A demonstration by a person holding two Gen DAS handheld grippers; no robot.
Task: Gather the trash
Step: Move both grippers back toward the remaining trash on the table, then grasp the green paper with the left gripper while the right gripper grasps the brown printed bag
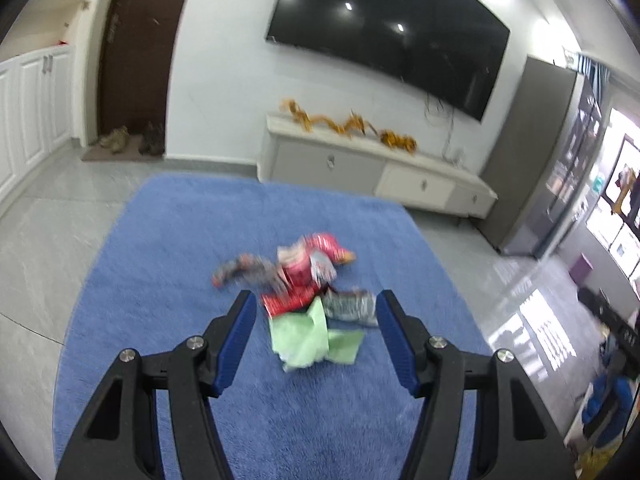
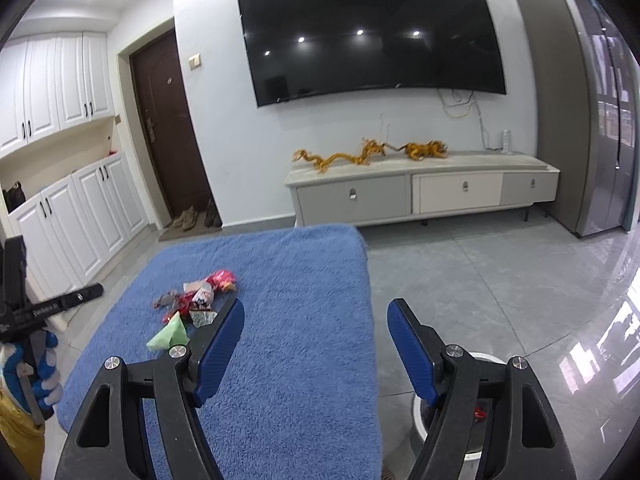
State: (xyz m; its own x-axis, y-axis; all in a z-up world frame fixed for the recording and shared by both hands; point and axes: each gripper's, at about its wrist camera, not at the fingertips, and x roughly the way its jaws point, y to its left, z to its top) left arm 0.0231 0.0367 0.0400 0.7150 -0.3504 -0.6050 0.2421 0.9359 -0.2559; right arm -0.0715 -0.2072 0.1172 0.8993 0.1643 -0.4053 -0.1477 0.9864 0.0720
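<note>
A heap of crumpled wrappers [image 1: 304,292], red, silver and pale green, lies on a blue-covered counter [image 1: 168,264], its long axis running 9 to 3 o'clock in the left view. It sits at 12 o'clock, just ahead of the left hand-held gripper [image 1: 316,334], whose fingers gape empty. The right hand-held gripper [image 2: 316,336], also spread and empty, has the heap at 10 o'clock, farther off. A white bin [image 2: 486,360] shows at 5 o'clock.
</note>
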